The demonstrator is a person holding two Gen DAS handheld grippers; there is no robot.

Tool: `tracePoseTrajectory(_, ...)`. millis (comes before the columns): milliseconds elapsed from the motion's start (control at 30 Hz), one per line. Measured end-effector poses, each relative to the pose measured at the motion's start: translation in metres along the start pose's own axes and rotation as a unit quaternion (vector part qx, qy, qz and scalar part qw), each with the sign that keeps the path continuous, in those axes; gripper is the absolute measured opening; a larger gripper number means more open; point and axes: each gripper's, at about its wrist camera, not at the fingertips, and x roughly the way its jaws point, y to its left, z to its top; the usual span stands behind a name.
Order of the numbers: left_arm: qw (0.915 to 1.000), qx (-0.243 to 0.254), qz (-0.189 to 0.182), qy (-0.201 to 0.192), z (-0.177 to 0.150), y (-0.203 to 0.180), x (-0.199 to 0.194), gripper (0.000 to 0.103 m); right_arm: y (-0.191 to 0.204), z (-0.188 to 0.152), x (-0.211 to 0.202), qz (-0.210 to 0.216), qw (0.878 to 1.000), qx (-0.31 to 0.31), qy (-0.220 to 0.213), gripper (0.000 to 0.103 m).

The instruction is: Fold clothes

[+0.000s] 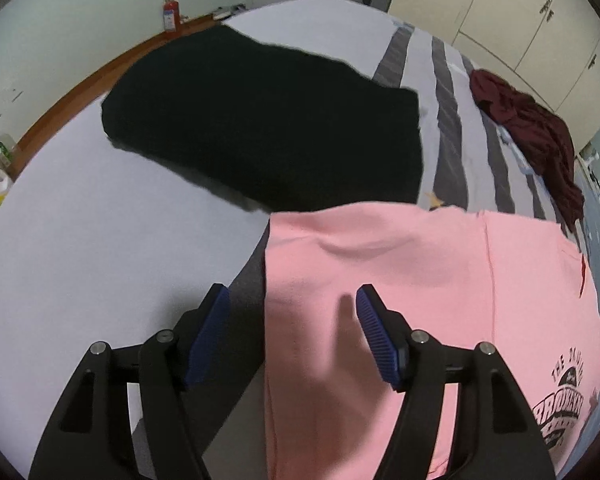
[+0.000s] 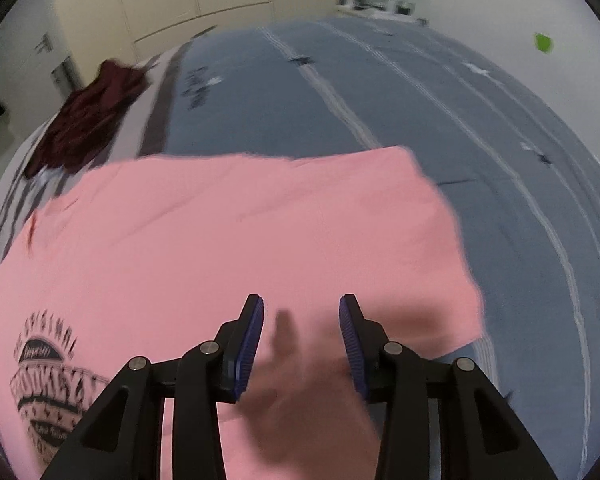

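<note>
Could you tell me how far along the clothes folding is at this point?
Done: a black garment lies folded on the bed. In hand: the pink T-shirt is spread flat, with the left gripper and right gripper both open above it, gripping nothing. Left: folding that shirt, then the crumpled maroon garment further back.

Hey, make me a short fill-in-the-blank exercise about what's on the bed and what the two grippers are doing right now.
1. The T-shirt spread under both hand-held grippers is ____ in colour.
2. The folded garment beyond it on the bed is ____.
3. The jaws of the left hand-held gripper and the right hand-held gripper are both ____, gripping nothing.
4. The crumpled garment at the far side is dark ____.

Missing words: pink; black; open; red
</note>
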Motion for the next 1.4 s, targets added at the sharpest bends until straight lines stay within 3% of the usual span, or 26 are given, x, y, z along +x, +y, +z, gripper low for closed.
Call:
tracePoseTrajectory(100,0.9998,0.0,-0.014,-0.017,0.0,-0.01,-0.016,0.063,-0.024,0.005,0.01,-0.007,1.0,0.016,0.011,0.047)
tracePoseTrajectory(400,0.9985,0.004,-0.052,-0.019,-0.038,-0.046,-0.057,0.063,-0.095,0.022,0.04,-0.026,0.997,0.063,0.045,0.051)
tracePoseTrajectory(633,0.9982,0.011,-0.059,-0.006,-0.087,-0.071,-0.087,0.063,-0.091,0.019,0.054,-0.013,0.998,0.048,0.044,0.059)
tracePoseTrajectory(700,0.998,0.01,-0.062,-0.007,-0.102,-0.075,-0.099,0.063,-0.088,0.018,0.053,0.0,0.999,0.03,0.038,0.05)
tracePoseTrajectory(833,0.9973,-0.002,-0.072,-0.01,-0.12,-0.071,-0.111,0.063,-0.082,0.022,0.05,0.026,0.999,-0.006,0.038,0.009)
tracePoseTrajectory(1033,0.9966,-0.031,-0.076,-0.007,-0.125,-0.045,-0.111,0.063,-0.071,0.027,0.034,0.039,0.999,-0.007,0.026,0.006)
tracePoseTrajectory(1200,0.9953,-0.04,-0.088,-0.007,-0.117,-0.009,-0.118,0.063,-0.025,0.027,-0.025,0.059,0.998,-0.016,-0.029,0.006)
tracePoseTrajectory(1300,0.9952,-0.041,-0.087,-0.016,-0.108,0.021,-0.13,0.063,0.052,0.018,-0.072,0.1,0.99,-0.08,-0.061,0.006)
tracePoseTrajectory(1400,0.9949,-0.05,-0.083,-0.03,-0.1,0.054,-0.146,0.063,0.14,0.001,-0.103,0.149,0.977,-0.136,-0.068,0.006)
